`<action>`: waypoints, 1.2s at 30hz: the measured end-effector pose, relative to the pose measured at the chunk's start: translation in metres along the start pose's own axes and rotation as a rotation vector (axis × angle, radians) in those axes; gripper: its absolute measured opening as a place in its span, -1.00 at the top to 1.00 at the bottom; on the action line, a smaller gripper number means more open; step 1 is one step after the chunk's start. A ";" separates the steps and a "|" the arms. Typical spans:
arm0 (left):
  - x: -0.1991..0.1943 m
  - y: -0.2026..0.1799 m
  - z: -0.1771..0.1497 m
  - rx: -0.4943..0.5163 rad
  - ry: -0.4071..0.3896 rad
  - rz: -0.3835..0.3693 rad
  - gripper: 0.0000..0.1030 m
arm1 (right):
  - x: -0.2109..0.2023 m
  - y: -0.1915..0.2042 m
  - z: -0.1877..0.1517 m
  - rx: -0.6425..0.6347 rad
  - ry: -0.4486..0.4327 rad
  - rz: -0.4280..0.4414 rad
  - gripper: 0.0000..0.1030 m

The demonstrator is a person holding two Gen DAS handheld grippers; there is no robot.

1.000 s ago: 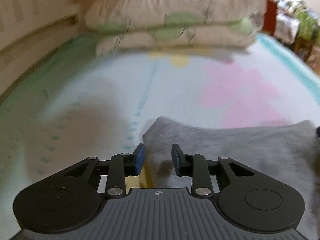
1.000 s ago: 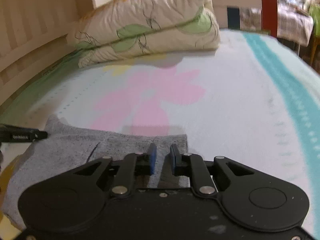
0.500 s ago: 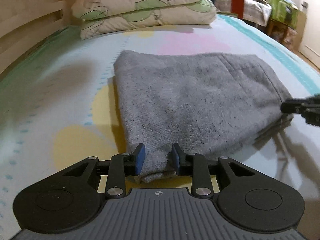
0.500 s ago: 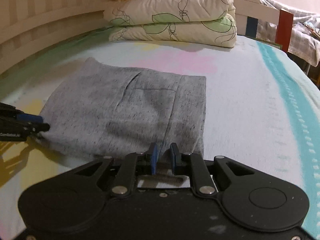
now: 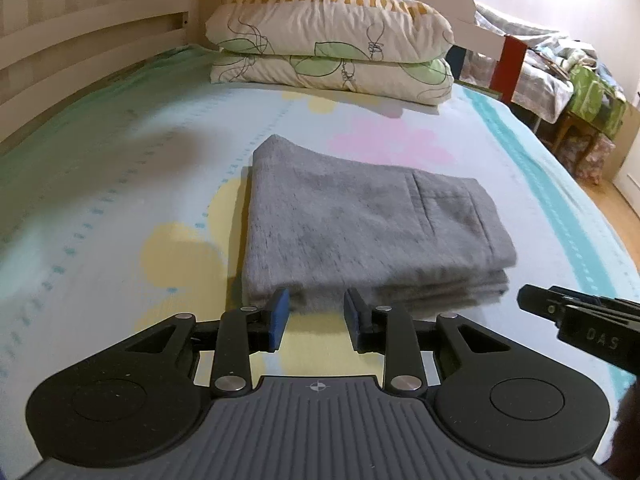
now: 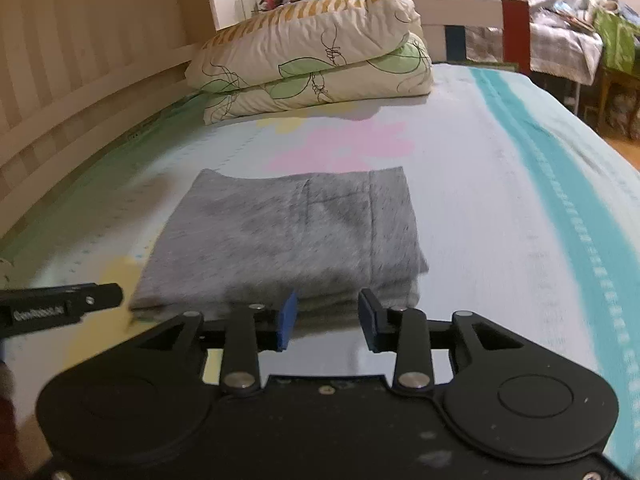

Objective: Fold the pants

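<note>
The grey pants [image 5: 360,220] lie folded in a flat stack of several layers on the bed sheet [image 5: 100,200]. In the right wrist view the pants [image 6: 288,232] look the same. My left gripper [image 5: 316,304] is at the stack's near edge. Its jaws are as narrow as before, and grey cloth fills the gap at the fingertips. My right gripper [image 6: 328,308] is at the near edge further right. Its jaws are opening and the pads stand clear of the cloth. Each gripper also shows in the other's view: the right gripper [image 5: 524,298] and the left gripper [image 6: 116,296].
A folded floral quilt [image 5: 332,52] is stacked at the far end of the bed. A wooden bed rail [image 5: 80,60] runs along the left. The sheet's teal stripe [image 6: 560,200] marks the right edge. Cluttered furniture [image 5: 580,92] stands beyond it.
Both grippers pulled the pants' far edge back toward the near side, which folded the pants into a stack. The right jaws then widened and let go of the cloth. The left gap looks unchanged.
</note>
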State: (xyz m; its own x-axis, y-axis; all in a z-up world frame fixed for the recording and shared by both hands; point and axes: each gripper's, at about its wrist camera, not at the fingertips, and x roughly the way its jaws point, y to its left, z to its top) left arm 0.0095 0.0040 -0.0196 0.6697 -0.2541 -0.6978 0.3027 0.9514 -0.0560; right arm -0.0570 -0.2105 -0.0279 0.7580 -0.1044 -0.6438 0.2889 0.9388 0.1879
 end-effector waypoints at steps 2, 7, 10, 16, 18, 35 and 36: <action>-0.005 -0.004 -0.002 -0.001 0.012 0.013 0.42 | -0.015 0.007 -0.004 -0.003 -0.006 -0.014 0.20; -0.025 -0.010 -0.010 -0.008 -0.017 0.073 0.42 | -0.042 0.019 -0.010 -0.014 -0.028 -0.030 0.13; -0.032 -0.012 -0.012 -0.005 -0.039 0.113 0.41 | -0.050 0.024 -0.007 -0.034 -0.037 -0.028 0.11; -0.035 -0.012 -0.016 -0.014 -0.013 0.090 0.41 | -0.054 0.031 -0.008 -0.027 -0.033 -0.023 0.09; -0.035 -0.013 -0.016 -0.013 -0.011 0.091 0.41 | -0.055 0.033 -0.009 -0.030 -0.027 -0.024 0.09; -0.035 -0.021 -0.018 0.005 -0.014 0.104 0.41 | -0.056 0.029 -0.013 -0.018 -0.012 -0.016 0.07; -0.034 -0.021 -0.018 0.007 -0.012 0.102 0.41 | -0.056 0.029 -0.013 -0.017 -0.012 -0.016 0.07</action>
State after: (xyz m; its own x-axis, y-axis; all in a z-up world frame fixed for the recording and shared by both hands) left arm -0.0319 -0.0037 -0.0077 0.7051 -0.1582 -0.6912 0.2376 0.9712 0.0200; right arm -0.0987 -0.1736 0.0043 0.7602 -0.1234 -0.6378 0.2910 0.9425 0.1645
